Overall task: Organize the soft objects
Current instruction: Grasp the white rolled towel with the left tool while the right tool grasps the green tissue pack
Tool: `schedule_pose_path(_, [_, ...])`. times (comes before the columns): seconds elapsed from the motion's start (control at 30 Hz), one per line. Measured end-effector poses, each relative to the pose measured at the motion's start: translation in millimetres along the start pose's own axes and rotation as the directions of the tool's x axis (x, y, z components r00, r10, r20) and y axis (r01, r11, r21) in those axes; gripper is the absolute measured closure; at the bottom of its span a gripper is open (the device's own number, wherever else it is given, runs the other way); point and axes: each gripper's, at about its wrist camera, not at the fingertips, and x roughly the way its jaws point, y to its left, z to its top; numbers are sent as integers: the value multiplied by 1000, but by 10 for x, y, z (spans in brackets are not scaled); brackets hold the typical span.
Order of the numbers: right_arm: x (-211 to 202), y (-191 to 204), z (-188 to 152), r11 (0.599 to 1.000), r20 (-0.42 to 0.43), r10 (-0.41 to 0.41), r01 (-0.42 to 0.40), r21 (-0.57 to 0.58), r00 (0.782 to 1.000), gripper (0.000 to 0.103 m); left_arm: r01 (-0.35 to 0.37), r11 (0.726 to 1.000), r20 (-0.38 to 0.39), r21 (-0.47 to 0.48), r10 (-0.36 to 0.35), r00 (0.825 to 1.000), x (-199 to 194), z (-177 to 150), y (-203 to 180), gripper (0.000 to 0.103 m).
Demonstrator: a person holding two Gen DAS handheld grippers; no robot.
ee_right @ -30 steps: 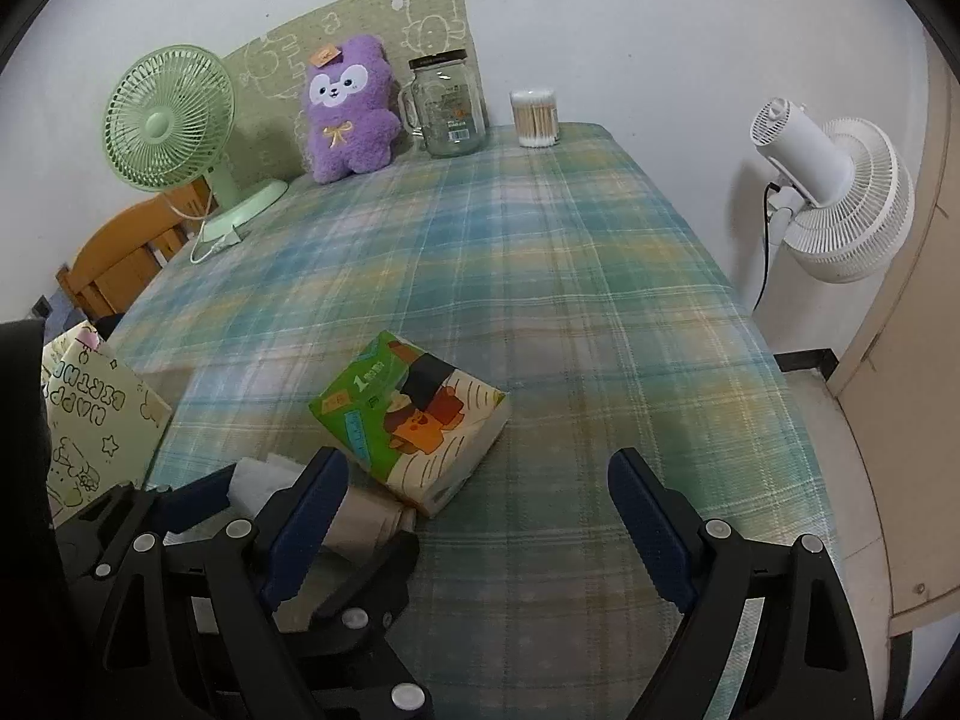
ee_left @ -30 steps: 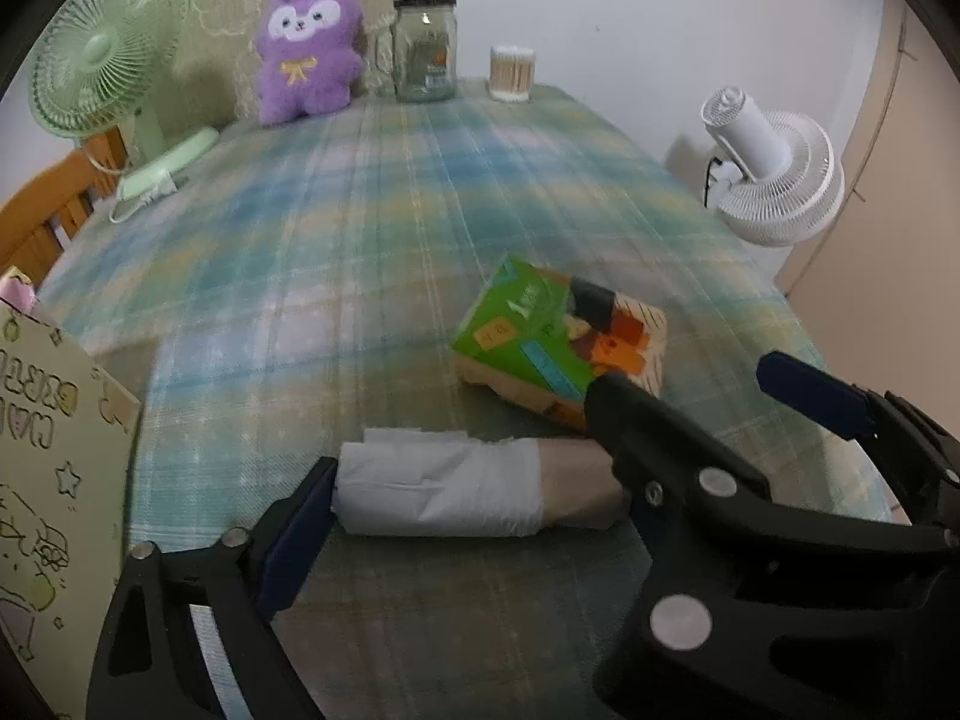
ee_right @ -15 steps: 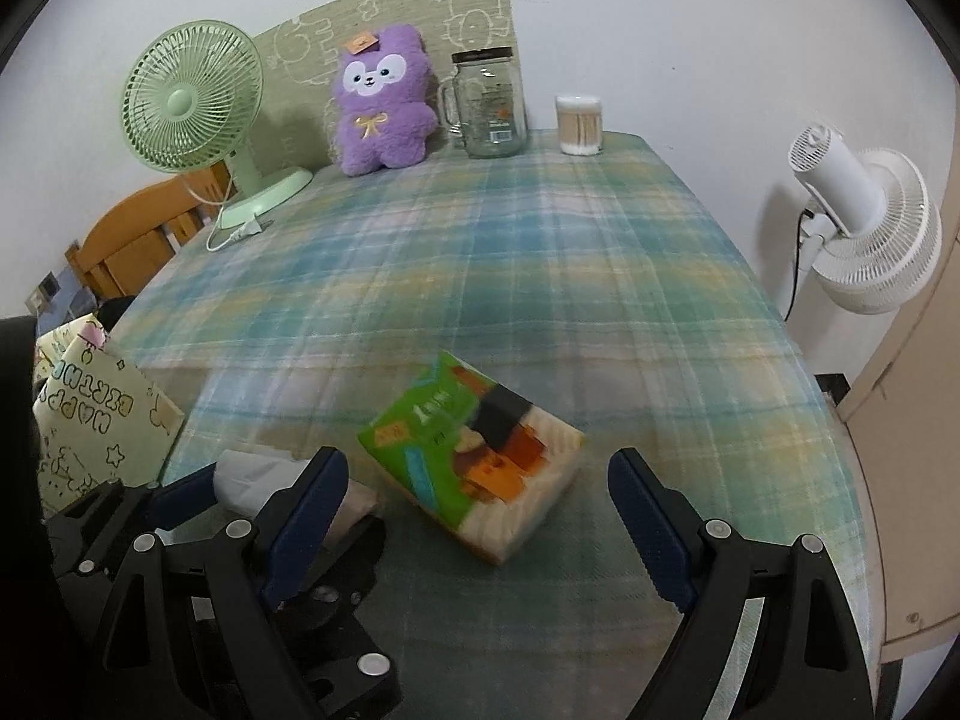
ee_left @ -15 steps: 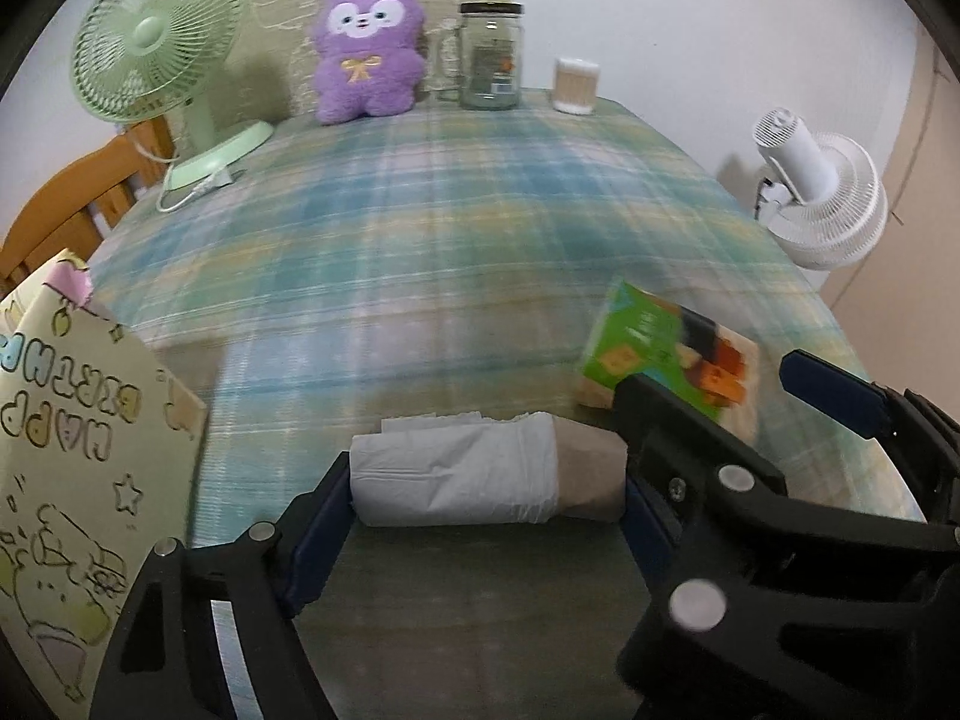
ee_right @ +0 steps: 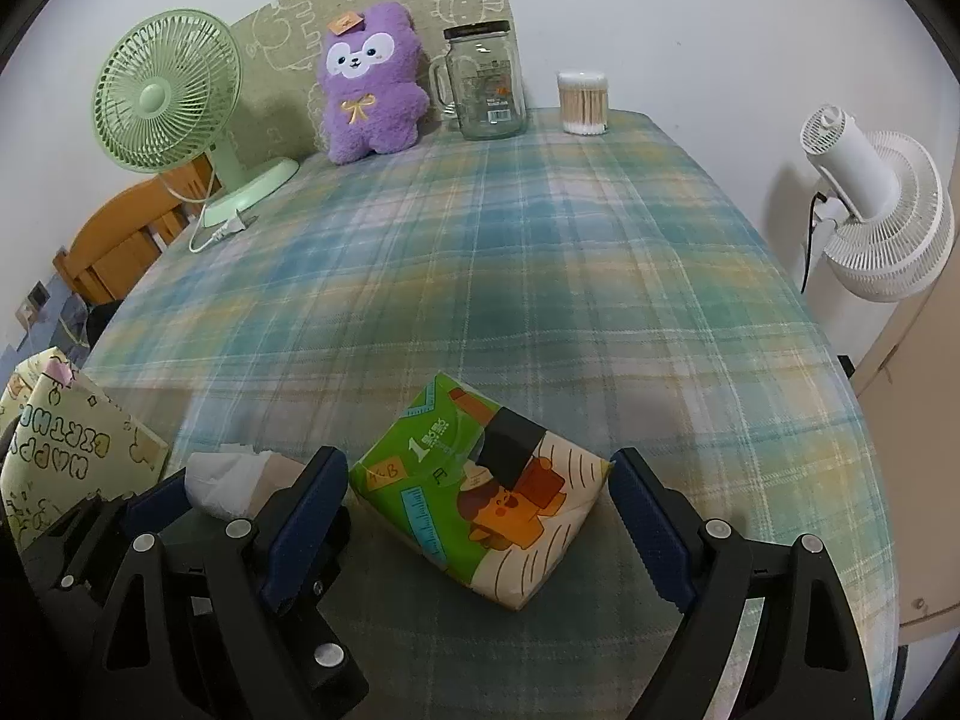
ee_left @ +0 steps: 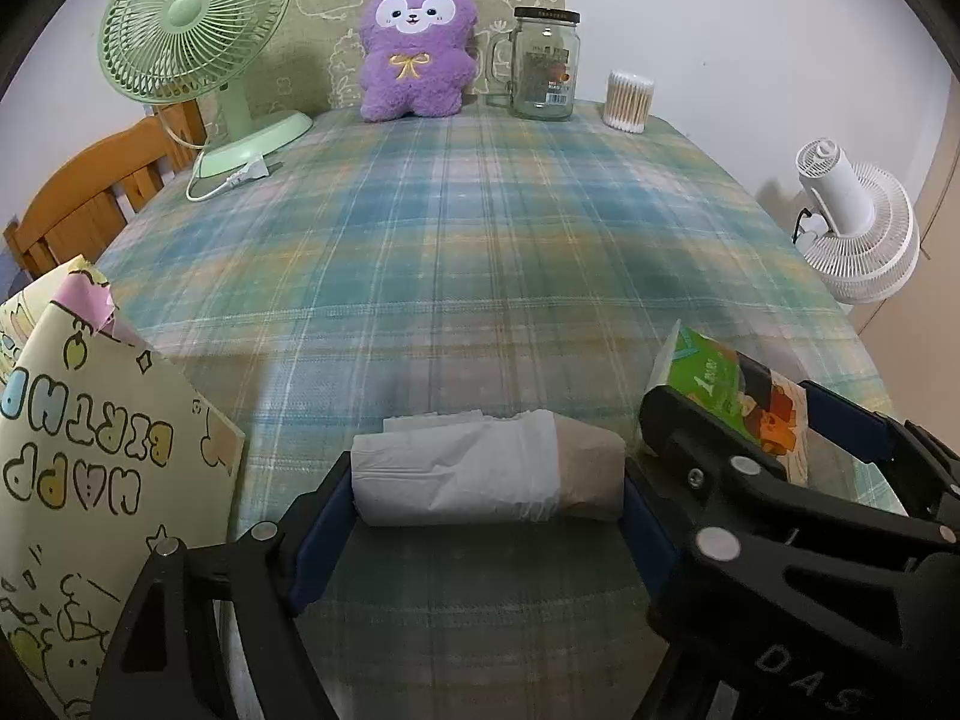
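My left gripper is shut on a nearly used-up toilet paper roll, held end to end between the blue pads just above the plaid tablecloth. The roll also shows in the right wrist view. My right gripper is shut on a green and cream tissue pack, its pads pressing both sides of the pack. The pack also shows in the left wrist view. A purple plush toy sits upright at the table's far edge, also seen in the right wrist view.
A green desk fan stands far left. A glass mug jar and a cotton swab tub stand at the back. A birthday gift bag stands at the near left edge. A white floor fan is on the right. A wooden chair is left.
Both grippers have pulled back toward the near edge and risen. The right gripper has closed in on the tissue pack. The left gripper keeps its hold on the roll.
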Motion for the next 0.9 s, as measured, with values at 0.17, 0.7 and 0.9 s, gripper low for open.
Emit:
schedule_pose_path(0.17, [60,64,11,1000,0,-15,15,-20,1000,11,1,1000,3,11,-1,1000,-5,-9,-12,20])
schedule_pose_path(0.7, [-53,30,-110,1000,1,-6,6,23,1000,24,25,997,28,68,-27,999,-99,-91,-103,31])
schedule_pose_path(0.9, [-162,17,-154,999,14,-8,7,34,1000,25,29,997,44,78,-32,998,-183,-121,-133,32])
